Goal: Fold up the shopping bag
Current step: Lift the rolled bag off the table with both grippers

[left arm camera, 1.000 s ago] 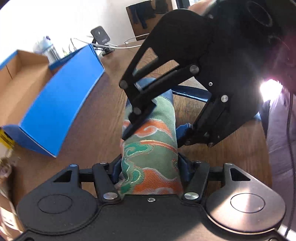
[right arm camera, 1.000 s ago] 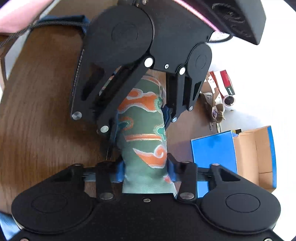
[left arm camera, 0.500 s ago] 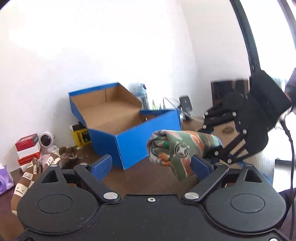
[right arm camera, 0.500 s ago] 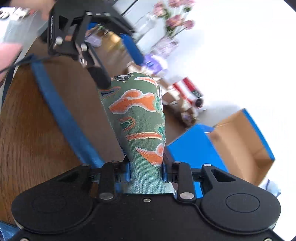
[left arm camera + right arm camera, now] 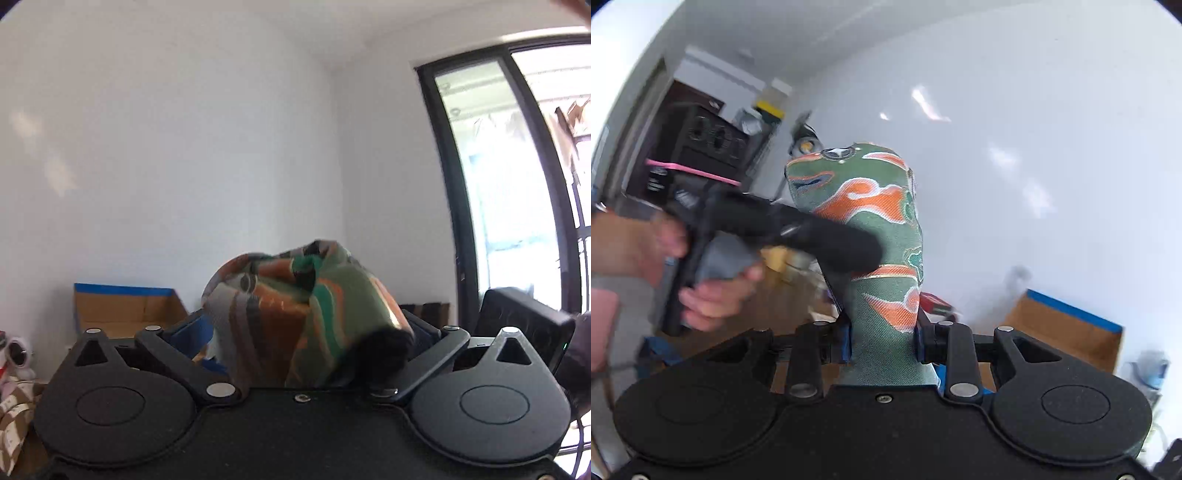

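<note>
Right hand-held gripper (image 5: 882, 345): we see its pads clamped on the rolled shopping bag (image 5: 875, 236), which stands straight ahead between its fingers. Left hand-held gripper (image 5: 310, 332): we see its jaws, just opening, spread wide, with the bag's other end (image 5: 306, 314) bunched loosely between them.

Item count, both wrist views

One folded shopping bag (image 5: 886, 236), green with orange cloud print. Two grippers: the right gripper (image 5: 882, 343) and the left gripper (image 5: 310, 332). One person's hand (image 5: 713, 295) visible. One open blue cardboard box (image 5: 125, 310). One small white camera-like figure (image 5: 16, 356) at the left edge; other clutter there is too blurred to count.
</note>
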A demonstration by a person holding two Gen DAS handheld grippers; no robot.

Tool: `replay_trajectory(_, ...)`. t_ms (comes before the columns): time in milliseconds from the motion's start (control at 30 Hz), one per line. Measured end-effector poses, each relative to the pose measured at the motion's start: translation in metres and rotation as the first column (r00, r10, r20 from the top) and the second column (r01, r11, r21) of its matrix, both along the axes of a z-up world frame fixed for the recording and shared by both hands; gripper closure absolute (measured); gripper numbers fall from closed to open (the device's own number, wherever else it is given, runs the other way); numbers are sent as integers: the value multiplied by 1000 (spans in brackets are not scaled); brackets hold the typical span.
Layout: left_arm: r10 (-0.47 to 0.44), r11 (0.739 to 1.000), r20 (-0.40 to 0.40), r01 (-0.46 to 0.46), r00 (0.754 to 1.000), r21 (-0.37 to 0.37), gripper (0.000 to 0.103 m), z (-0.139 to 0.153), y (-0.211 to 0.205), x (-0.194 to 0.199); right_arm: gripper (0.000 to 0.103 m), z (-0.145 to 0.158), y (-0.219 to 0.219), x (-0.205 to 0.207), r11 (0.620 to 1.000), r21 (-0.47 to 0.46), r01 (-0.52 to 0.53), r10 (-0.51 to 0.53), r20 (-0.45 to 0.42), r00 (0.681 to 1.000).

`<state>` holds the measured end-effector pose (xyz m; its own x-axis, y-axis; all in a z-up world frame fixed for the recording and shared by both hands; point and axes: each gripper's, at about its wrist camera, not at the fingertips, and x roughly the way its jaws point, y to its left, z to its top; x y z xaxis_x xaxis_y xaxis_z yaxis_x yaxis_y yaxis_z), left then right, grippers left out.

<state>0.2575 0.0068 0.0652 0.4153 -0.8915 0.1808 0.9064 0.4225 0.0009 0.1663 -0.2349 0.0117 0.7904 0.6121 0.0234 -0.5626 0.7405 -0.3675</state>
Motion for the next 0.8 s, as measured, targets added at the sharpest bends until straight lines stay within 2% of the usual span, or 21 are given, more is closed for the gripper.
replay_trajectory(67, -35, 999, -3, 34, 999, -32, 0, 8, 0, -2, 71, 0, -2, -1, 999, 44, -16, 16, -6, 1000)
replay_trajectory(167, -78, 996, -17, 77, 997, -36, 2, 16, -3, 5, 71, 5, -14, 5, 984, 163, -66, 79, -72, 994)
replay_trajectory(200, -101, 994, -21, 100, 995, -31, 6, 18, -5, 8, 71, 4, -17, 6, 976, 198, -86, 105, -90, 990)
replay_trajectory(267, -128, 992, -38, 128, 991, -5, 20, 20, -14, 18, 71, 3, -20, 6, 969, 224, -103, 127, -94, 988)
replay_trajectory(300, -124, 992, -47, 125, 991, 4, 23, 18, -20, 24, 71, 2, -22, 7, 966, 235, -110, 135, -97, 986)
replay_trajectory(333, -117, 993, -58, 118, 991, 11, 33, 17, -25, 30, 71, 2, -24, 9, 961, 253, -109, 139, -102, 985)
replay_trajectory(467, -133, 991, -87, 135, 987, 22, 37, 18, -38, 38, 71, -1, -32, 35, 949, 297, -106, 149, -124, 981)
replay_trajectory(600, -153, 988, -109, 155, 982, 8, 45, 17, -42, 34, 71, -3, -42, 38, 936, 338, -102, 156, -137, 978)
replay_trajectory(800, -91, 992, -196, 105, 977, 66, 48, 10, -71, 45, 67, -14, -54, 40, 915, 395, -82, 177, -210, 961)
